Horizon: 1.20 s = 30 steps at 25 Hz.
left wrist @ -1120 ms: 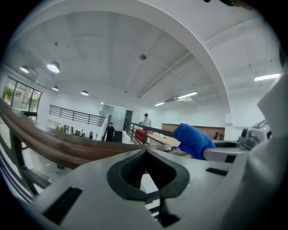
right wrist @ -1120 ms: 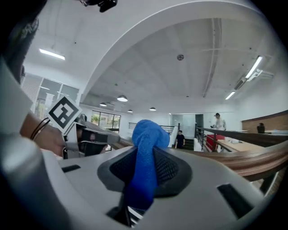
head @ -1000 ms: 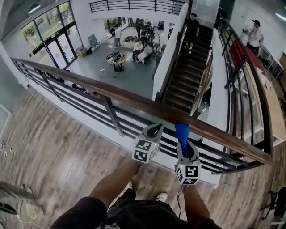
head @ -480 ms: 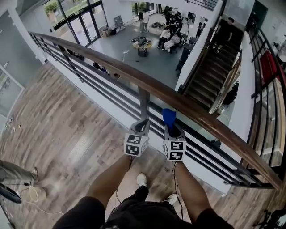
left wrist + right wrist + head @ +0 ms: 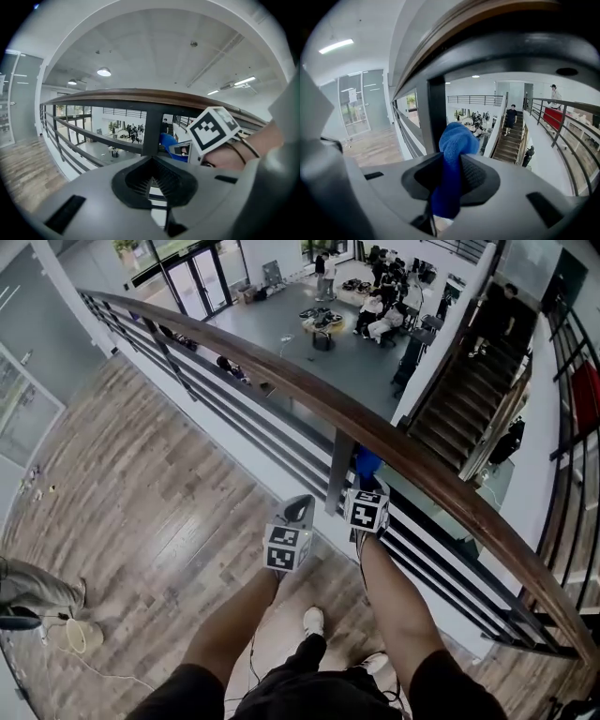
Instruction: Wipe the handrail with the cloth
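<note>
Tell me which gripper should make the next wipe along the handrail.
Right: the right gripper is shut on the blue cloth close beneath the handrail; the left gripper is shut, empty and farther back.

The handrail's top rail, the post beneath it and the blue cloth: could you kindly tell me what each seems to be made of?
The top rail is likely wood: brown with lengthwise grain and a slight sheen, so probably varnished. The post is probably painted metal: flat-sided, uniformly dark grey and matte. The cloth is a soft, fuzzy blue textile, perhaps microfibre, bunching where it is clamped.
</note>
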{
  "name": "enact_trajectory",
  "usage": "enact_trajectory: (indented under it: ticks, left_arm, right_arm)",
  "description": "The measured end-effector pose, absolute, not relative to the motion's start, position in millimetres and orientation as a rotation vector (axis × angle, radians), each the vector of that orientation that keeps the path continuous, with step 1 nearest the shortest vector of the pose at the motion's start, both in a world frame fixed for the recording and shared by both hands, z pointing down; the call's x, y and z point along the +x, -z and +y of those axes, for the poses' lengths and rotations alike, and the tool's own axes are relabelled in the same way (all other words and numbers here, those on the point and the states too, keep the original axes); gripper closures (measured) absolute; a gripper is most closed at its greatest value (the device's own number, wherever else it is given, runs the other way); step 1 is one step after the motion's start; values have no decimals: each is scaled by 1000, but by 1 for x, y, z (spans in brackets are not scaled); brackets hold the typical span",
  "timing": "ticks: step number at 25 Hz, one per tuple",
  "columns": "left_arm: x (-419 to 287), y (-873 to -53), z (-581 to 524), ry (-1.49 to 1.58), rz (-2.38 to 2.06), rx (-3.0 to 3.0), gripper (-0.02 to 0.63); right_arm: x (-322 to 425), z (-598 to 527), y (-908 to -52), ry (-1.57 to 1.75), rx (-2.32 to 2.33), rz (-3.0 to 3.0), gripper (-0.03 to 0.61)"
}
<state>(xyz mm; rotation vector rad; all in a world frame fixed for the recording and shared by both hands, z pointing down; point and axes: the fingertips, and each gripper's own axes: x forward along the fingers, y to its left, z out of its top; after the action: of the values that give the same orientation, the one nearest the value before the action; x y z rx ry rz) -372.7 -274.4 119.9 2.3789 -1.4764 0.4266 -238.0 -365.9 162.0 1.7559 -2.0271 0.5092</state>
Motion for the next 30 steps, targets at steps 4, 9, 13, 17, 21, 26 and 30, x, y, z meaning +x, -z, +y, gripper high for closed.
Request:
enact_trajectory:
  ticks: [4, 9, 13, 17, 21, 26, 30]
  left_arm:
    - [-388, -125, -263, -446, -1471, 2348, 609]
    - [-389, -129, -253, -475, -1489, 2332, 609]
    - [-389, -131, -250, -494, -1482, 2312, 609]
    - [-362, -123, -253, -474, -1452, 2338, 609]
    - [-333, -128, -247, -504, -1420, 2364, 609]
    - [-290, -128, -234, -517, -1370, 2408, 609]
    - [-243, -120, -221, -510, -1305, 2442, 611]
  right_arm:
    - [-247, -386, -170, -496, 1753, -1978, 476]
    - [-236, -391, -168, -532, 1757, -1959, 476]
    - [-234, -381, -171, -540, 1752, -1954, 476]
    - [-200, -367, -170, -579, 1822, -1931, 476]
    - [-169, -345, -173, -612, 1886, -1911, 476]
    - [-123, -312, -173, -609, 1929, -1873, 476]
    - [-74, -275, -171, -614, 1965, -1825, 476]
